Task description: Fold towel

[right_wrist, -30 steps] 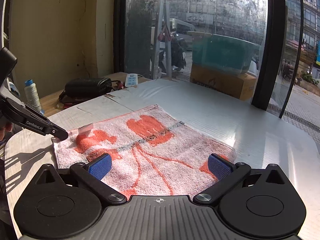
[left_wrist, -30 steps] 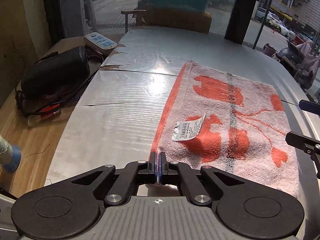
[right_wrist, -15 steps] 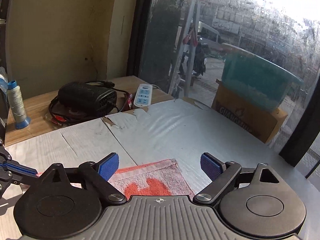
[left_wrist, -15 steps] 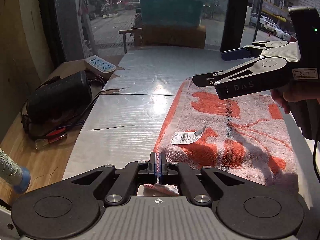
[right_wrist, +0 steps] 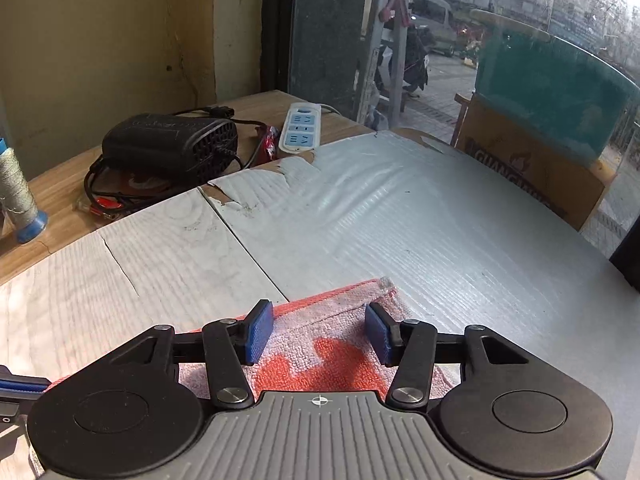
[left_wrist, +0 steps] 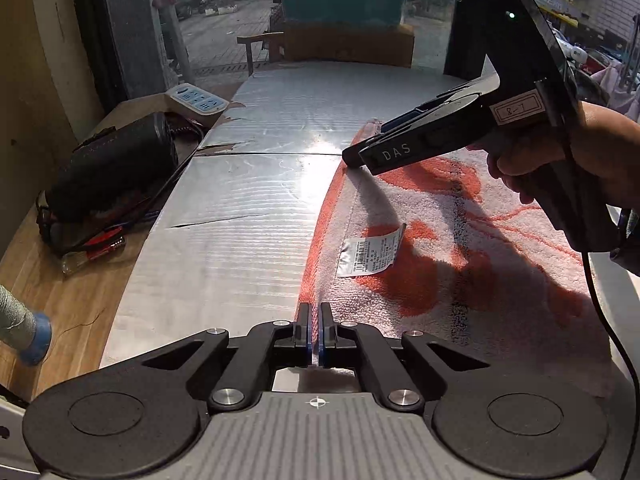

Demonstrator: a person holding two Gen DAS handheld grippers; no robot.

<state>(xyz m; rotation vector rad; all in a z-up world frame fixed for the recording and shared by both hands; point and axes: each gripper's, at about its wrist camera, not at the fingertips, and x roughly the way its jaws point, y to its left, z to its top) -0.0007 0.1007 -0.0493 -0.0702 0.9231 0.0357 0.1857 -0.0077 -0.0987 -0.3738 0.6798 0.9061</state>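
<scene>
Your right gripper (left_wrist: pixel 354 158) hides the towel's (left_wrist: pixel 460 264) far corner in left wrist view. Label (left_wrist: pixel 370 250) print's too small to read. Thread spool (right_wrist: pixel 18 196) cut off by frame edge.

Towel corner framed by the right gripper

The right gripper (right_wrist: pixel 319 332) is held over the towel (right_wrist: pixel 320 354) on the tabletop (right_wrist: pixel 400 220), jaws half apart, just narrowed.

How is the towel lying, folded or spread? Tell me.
Spread: the towel lies flat in a single layer on the table, no fold visible.
</scene>
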